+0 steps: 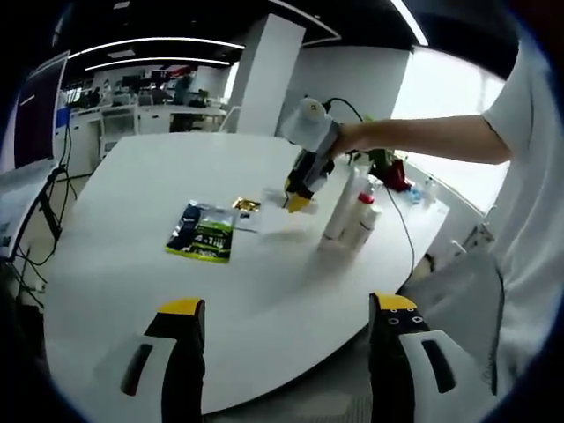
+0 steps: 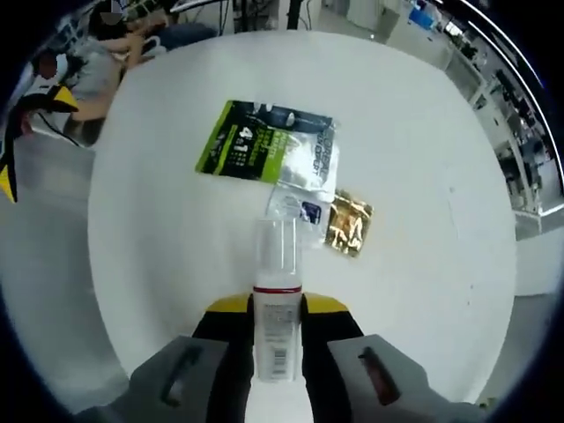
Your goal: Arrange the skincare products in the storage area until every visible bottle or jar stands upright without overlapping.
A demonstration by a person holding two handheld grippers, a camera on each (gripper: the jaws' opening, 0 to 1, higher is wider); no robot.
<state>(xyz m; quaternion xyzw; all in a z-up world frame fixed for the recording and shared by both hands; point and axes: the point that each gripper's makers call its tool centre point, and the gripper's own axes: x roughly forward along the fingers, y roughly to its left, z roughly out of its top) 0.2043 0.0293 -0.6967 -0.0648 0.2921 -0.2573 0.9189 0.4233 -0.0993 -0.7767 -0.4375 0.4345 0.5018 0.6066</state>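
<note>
Right gripper (image 2: 278,308): I have its jaws clamped on a white bottle with a clear cap (image 2: 278,304), one yellow-tipped jaw on each side of the body; the cap end points away over the white table (image 2: 159,238).
Left gripper (image 1: 286,317): I see its jaws wide apart, touching nothing, hanging above the near table edge.
Other bottles (image 1: 352,216): a small group standing upright near the table's far right side, just beside the right gripper in the left gripper view.
Packets: a green and black packet (image 2: 264,145) lies flat mid-table, a clear sachet (image 2: 295,204) touching it, a gold sachet (image 2: 349,223) just beside.
</note>
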